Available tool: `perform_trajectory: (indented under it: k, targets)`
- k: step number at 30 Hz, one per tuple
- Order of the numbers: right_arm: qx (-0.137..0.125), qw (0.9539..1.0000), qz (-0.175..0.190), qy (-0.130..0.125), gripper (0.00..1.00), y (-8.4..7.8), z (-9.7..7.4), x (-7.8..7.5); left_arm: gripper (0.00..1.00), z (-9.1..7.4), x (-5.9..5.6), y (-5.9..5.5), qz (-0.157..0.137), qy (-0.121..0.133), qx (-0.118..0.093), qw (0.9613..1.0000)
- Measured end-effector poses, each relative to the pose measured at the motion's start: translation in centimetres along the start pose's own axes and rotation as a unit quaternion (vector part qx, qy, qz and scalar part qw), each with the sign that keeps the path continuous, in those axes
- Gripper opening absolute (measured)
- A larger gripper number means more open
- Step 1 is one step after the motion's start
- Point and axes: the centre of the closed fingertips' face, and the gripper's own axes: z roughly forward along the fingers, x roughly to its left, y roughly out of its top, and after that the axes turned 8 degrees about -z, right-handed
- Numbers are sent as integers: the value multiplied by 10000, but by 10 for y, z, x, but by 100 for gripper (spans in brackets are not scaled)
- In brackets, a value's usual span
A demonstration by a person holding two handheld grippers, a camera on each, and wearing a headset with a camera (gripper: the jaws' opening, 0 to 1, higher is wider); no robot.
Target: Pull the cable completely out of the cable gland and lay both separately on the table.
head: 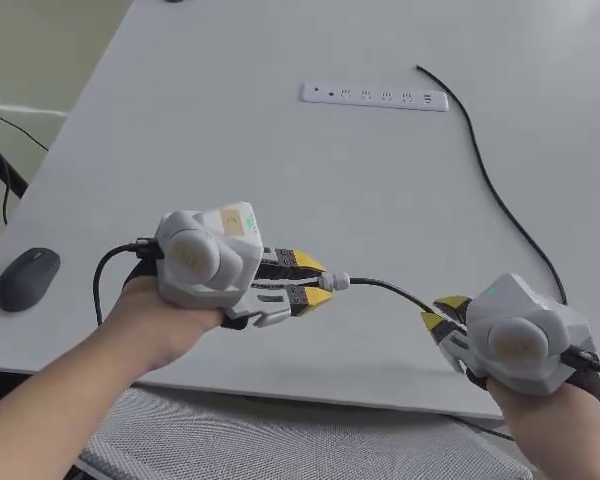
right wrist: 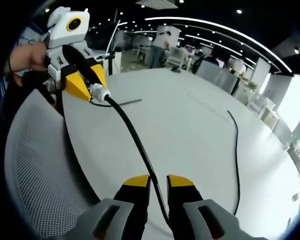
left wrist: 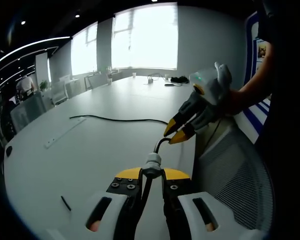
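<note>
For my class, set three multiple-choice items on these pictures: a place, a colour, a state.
1. Where on the table does the mouse lie? A. near its left edge B. in its middle C. at its far edge
2. What colour are the tips of the left tongs? A. red B. yellow C. blue
3. How does the cable stand to the cable gland? A. pulled free B. running into it C. cut in two
Key: 1 A, the head view shows it by the left edge; 2 B, both tips are yellow; 3 B, the cable enters the gland in the left tongs and runs to the right tongs.
</note>
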Motion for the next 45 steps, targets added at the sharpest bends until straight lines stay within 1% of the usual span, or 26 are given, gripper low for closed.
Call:
perform_trajectory:
  k: [1,2,3,5,6,8,9,10,13,16,19,24,27,34,43,45]
  targets:
    - [-24,10000,-40,42,10,4,-2,1,15,0,0,0,-17,-2,-5,10000]
    - [-107,9999,-63,104,12,14,-7,3,15,0,0,0,-17,-2,-4,10000]
    - [-179,9993,-299,136,13,24,-10,5,15,0,0,0,-8,4,5,10000]
    - [-277,9972,-664,199,13,38,-13,9,15,1,-1,-1,-35,-9,10,10000]
    - [-280,9961,-791,281,13,45,-13,14,15,1,-1,-2,-31,-9,23,10000]
    - [-371,9939,-962,402,13,59,-11,23,15,2,-1,-4,-19,-16,51,10000]
    - [-392,9933,-1004,421,12,61,-11,25,15,3,-1,-4,-20,-25,53,10000]
    - [-461,9915,-1141,435,12,69,-9,29,15,3,-1,-4,-25,-32,54,10000]
    - [-476,9872,-1443,494,10,77,-2,38,15,4,-2,-3,-26,-33,40,10000]
    - [-514,9849,-1556,553,10,84,2,44,15,4,-3,-2,-5,-37,41,10000]
    - [-531,9822,-1709,562,8,87,3,44,15,3,-3,-2,-24,-34,34,10000]
    - [-499,9807,-1793,595,6,85,4,43,15,4,-5,-1,-2,-50,50,10000]
    - [-511,9789,-1868,649,3,84,5,45,15,5,-4,-1,6,-33,58,10000]
    - [-493,9753,-2045,669,2,85,8,50,15,6,-5,-2,27,-67,102,9999]
    - [-499,9773,-1946,676,1,85,9,49,15,6,-5,-2,12,-50,81,10000]
    - [-509,9787,-1870,676,1,85,9,48,15,6,-4,-1,4,-46,68,10000]
